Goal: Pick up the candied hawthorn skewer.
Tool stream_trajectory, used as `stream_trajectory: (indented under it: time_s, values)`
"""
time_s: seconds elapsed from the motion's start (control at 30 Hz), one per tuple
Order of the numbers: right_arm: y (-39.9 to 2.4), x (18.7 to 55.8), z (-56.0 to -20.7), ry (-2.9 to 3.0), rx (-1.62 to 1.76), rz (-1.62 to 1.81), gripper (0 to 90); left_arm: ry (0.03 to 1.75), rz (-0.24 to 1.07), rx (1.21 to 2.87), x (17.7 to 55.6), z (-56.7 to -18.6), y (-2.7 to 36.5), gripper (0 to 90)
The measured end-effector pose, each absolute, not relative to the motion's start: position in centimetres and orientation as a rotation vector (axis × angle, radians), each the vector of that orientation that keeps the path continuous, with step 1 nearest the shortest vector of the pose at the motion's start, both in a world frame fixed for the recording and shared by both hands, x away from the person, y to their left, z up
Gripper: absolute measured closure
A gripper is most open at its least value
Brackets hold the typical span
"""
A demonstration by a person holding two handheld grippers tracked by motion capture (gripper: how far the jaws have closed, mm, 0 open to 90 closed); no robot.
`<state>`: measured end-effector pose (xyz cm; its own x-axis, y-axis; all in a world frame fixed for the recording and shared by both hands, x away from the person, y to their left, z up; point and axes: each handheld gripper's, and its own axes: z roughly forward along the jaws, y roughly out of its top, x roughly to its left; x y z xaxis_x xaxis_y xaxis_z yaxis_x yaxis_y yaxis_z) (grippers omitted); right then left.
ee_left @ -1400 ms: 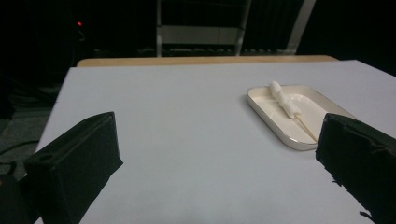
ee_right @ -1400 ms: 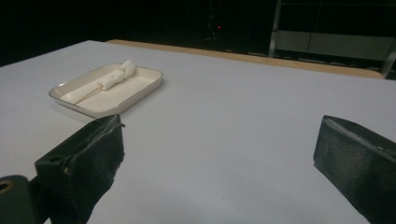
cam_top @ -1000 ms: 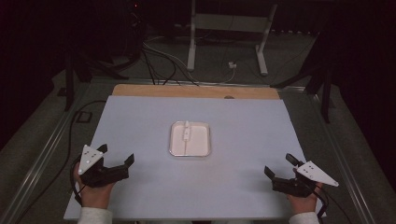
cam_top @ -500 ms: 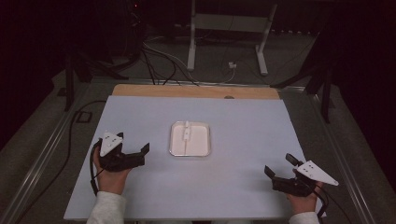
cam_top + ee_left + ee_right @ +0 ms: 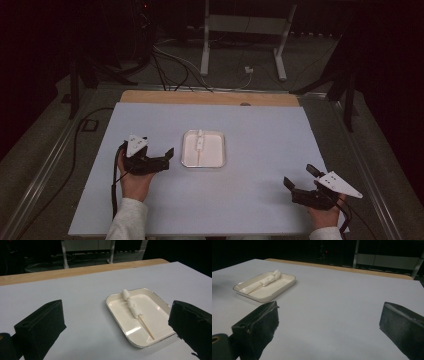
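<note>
A small white tray (image 5: 215, 150) lies at the middle of the white table top. On it rests a wooden skewer with three white marshmallows (image 5: 199, 142). My left gripper (image 5: 167, 157) is open just left of the tray, jaws pointing at it, nothing between them. In the left gripper view the tray (image 5: 155, 315) and the marshmallow skewer (image 5: 132, 306) lie close ahead, between the spread jaws of the left gripper (image 5: 116, 312). My right gripper (image 5: 299, 176) is open near the front right corner, far from the tray (image 5: 274, 288) and the skewer (image 5: 269, 278).
The white sheet (image 5: 270, 130) covers a wooden table whose bare strip (image 5: 210, 98) shows at the far edge. Beyond it, on the dark floor, are cables (image 5: 170, 60) and a metal stand (image 5: 242, 35). A black cable (image 5: 75, 145) trails off the left side.
My left gripper has moved forward and to the right, from the front left corner up to the tray's left side. The right gripper has stayed where it was.
</note>
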<state>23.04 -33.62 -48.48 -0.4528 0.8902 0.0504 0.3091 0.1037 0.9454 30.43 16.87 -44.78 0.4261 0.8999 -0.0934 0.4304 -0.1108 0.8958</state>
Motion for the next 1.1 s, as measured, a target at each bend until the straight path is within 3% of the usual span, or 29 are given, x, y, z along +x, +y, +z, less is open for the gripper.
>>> stream_trajectory:
  time_s: [1.1]
  values:
    - [-33.7,23.1,-48.5,1.833,1.181,1.353,2.3,1.210,0.465,1.864,34.0,-47.7,10.5,7.2]
